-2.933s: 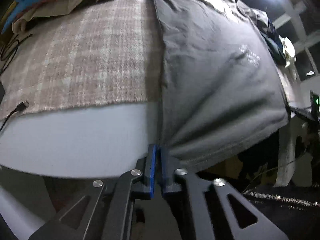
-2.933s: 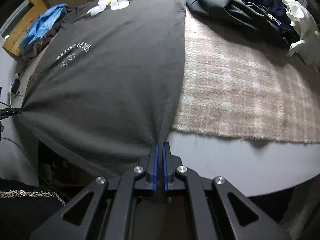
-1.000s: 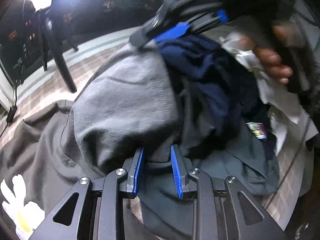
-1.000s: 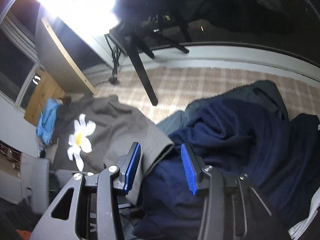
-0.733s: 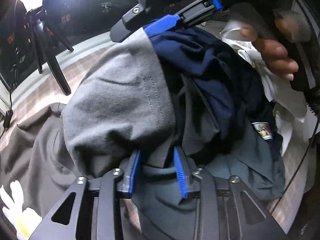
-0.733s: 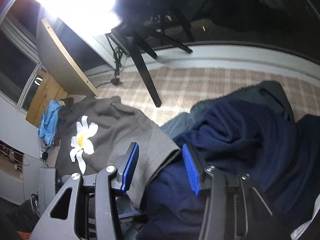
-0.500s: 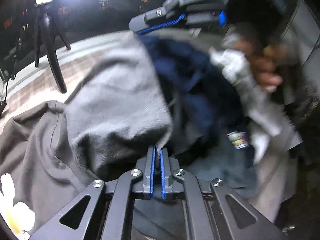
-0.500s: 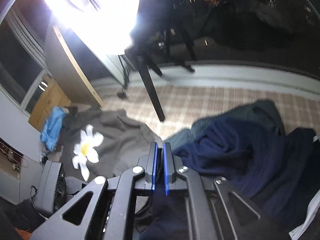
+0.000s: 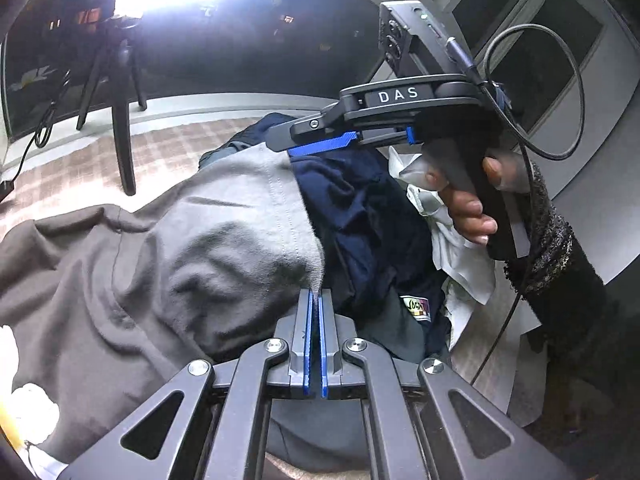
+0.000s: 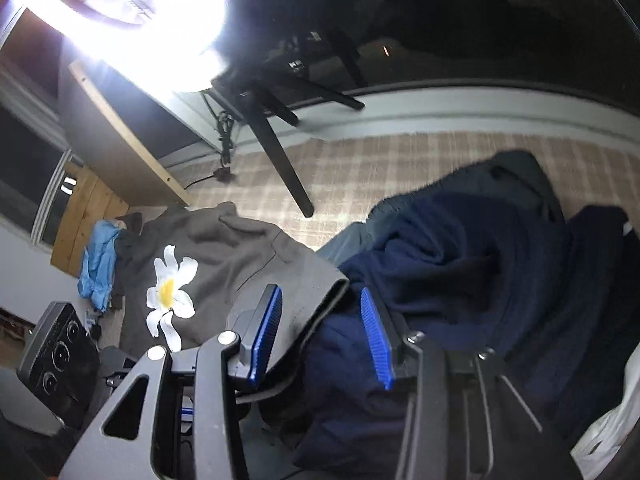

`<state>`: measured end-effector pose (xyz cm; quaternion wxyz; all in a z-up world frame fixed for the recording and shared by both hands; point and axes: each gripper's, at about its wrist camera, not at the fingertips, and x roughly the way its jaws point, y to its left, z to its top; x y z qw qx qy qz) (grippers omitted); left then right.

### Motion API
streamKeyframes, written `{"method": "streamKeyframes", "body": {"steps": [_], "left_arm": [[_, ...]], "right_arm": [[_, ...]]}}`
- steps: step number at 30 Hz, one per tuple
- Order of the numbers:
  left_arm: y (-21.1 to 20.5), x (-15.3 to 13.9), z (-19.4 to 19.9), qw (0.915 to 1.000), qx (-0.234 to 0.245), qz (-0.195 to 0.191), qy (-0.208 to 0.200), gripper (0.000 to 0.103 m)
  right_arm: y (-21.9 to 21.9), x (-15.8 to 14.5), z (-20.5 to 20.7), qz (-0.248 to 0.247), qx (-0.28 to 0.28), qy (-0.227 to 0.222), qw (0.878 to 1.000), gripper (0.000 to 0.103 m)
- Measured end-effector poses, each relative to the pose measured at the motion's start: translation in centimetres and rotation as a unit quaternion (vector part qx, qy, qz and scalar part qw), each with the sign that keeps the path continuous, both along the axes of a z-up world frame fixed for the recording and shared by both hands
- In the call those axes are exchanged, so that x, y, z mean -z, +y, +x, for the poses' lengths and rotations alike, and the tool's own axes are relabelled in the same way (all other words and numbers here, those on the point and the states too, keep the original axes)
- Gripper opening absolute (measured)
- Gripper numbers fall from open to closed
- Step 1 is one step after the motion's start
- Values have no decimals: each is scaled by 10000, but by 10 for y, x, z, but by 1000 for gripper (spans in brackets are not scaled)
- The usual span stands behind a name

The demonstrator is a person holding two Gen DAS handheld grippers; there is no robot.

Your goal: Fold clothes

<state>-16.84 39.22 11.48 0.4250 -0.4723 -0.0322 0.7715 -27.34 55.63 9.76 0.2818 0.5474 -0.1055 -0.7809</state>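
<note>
Grey T-shirt [image 9: 224, 240] lying heaped on the plaid blanket [image 10: 360, 168], hem flopped against a navy garment [image 10: 460, 280]; soft, light, limp, likely to sag and slide if lifted by one point; best taken at the hem corners. Left gripper [image 9: 315, 300] pinched tight on one hem corner; right gripper [image 10: 320, 332] just reopened, jaws spread astride the hem, gripping nothing.

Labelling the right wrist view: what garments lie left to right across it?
Crumpled blue cloth → dark grey T-shirt with a white daisy print → heaped navy blue garment → white fabric at the edge.
</note>
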Motion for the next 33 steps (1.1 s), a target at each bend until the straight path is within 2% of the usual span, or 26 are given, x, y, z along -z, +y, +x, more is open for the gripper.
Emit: {"method": "streamKeyframes", "body": {"steps": [4, 7, 9, 12, 14, 18, 21, 23, 25, 28, 30, 31, 33], "left_arm": [[7, 8, 0, 9999, -3, -117, -63, 2], [3, 11, 0, 9998, 33, -67, -180, 2], [1, 8, 1, 9996, 88, 64, -249, 2], [20, -8, 3, 9985, 254, 464, -166, 2], [34, -14, 1, 9977, 340, 578, -55, 2], [49, 8, -12, 9986, 368, 336, -200, 1], [47, 27, -19, 9981, 263, 286, -470, 1], [41, 30, -20, 9978, 190, 353, -527, 1], [32, 27, -18, 9983, 151, 346, -435, 1], [11, 24, -19, 9979, -25, 456, -452, 1], [-5, 26, -19, 9967, -163, 558, -559, 1], [-11, 29, -19, 9962, -197, 538, -661, 1], [-30, 30, -12, 9972, -265, 261, -646, 11]], "right_arm": [[-6, 10, -6, -110, 33, -90, 9999, 40], [-8, 6, -6, -349, 26, 77, 9994, 3], [-8, -11, -2, -386, 10, 423, 9984, 3], [-5, -44, 1, -403, 15, 969, 9945, 3], [-10, -57, 4, -99, 15, 1370, 9905, 3], [-31, -33, -4, 453, -83, 1254, 9910, 3], [-34, -12, -10, 572, -10, 1040, 9929, 3], [-31, -2, -13, 576, 98, 877, 9944, 3], [-27, -6, -10, 393, 188, 874, 9952, 3], [-29, -21, -5, 375, 215, 1028, 9938, 3], [-39, -28, 0, 553, 143, 1125, 9920, 3], [-45, -29, 1, 801, 131, 1184, 9896, 3], [-54, -28, 4, 1452, 180, 1326, 9803, 3]]}}
